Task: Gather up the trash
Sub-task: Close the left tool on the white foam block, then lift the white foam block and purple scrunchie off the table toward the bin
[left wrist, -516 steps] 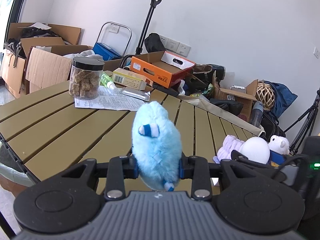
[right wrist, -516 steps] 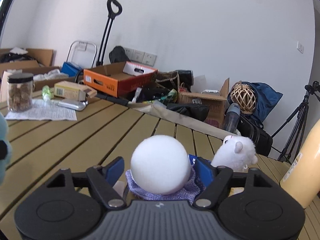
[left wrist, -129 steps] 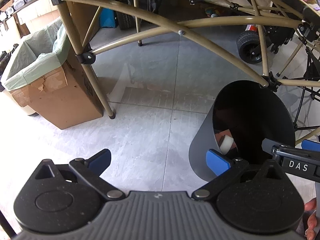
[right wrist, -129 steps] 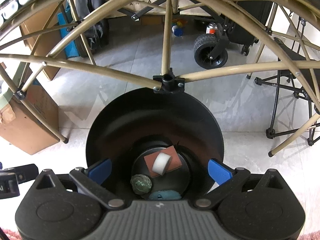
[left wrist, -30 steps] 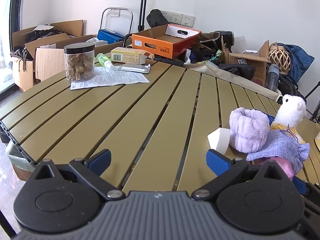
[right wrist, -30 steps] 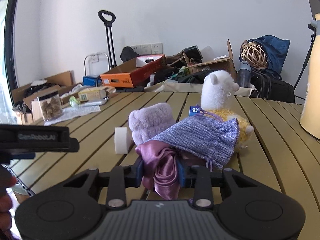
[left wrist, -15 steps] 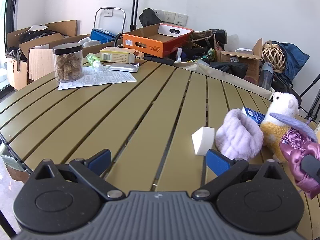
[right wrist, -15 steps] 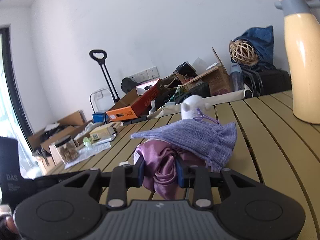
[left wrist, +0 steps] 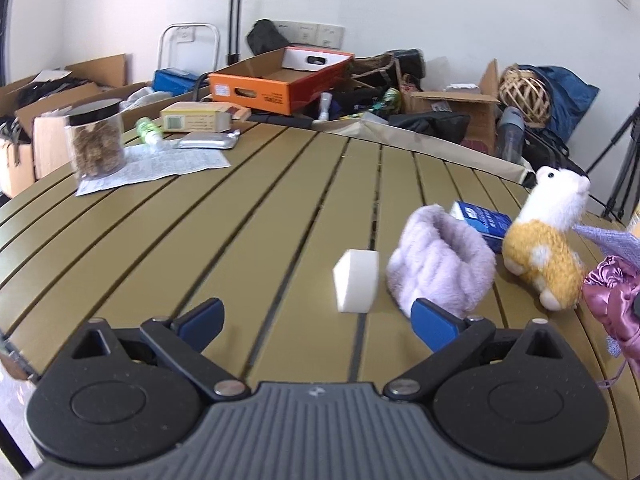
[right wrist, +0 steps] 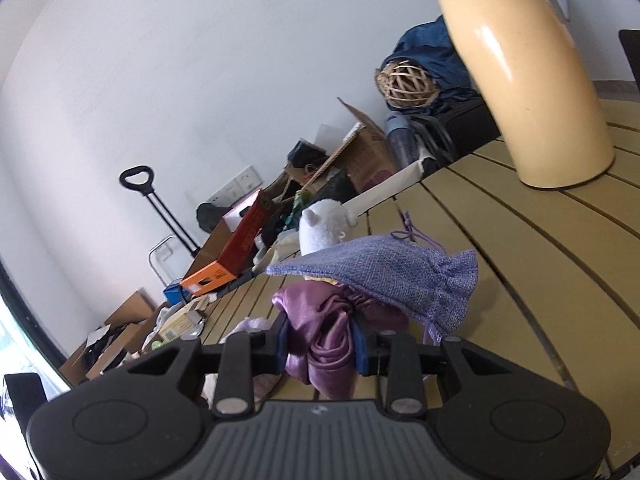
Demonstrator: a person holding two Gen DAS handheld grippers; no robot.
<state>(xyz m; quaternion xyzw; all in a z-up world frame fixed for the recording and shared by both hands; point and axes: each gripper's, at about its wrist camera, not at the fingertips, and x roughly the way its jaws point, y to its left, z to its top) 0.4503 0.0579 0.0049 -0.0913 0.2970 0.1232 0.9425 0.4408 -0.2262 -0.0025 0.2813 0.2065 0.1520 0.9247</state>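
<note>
My left gripper (left wrist: 316,320) is open and empty, low over the slatted table (left wrist: 248,208). A white foam block (left wrist: 356,286) stands just ahead of it, between the fingertips' line. Beside the block lies a lilac fluffy band (left wrist: 440,272), then a blue carton (left wrist: 482,224) and a white-and-yellow alpaca toy (left wrist: 548,236). My right gripper (right wrist: 320,346) is shut on a shiny purple satin pouch (right wrist: 324,328), lifted and tilted, with a lavender burlap drawstring bag (right wrist: 392,276) draped over it. The pouch also shows in the left wrist view (left wrist: 612,300).
A jar of brown chunks (left wrist: 96,140) stands on a printed sheet (left wrist: 156,168) at the far left with a yellow box (left wrist: 196,120) and foil pack (left wrist: 208,142). A tall cream flask (right wrist: 520,80) stands at the right. Boxes and bags crowd the floor behind.
My right gripper has lifted and tilted the purple pouch with the burlap bag on it. My left gripper has moved closer to the white block and lilac band.
</note>
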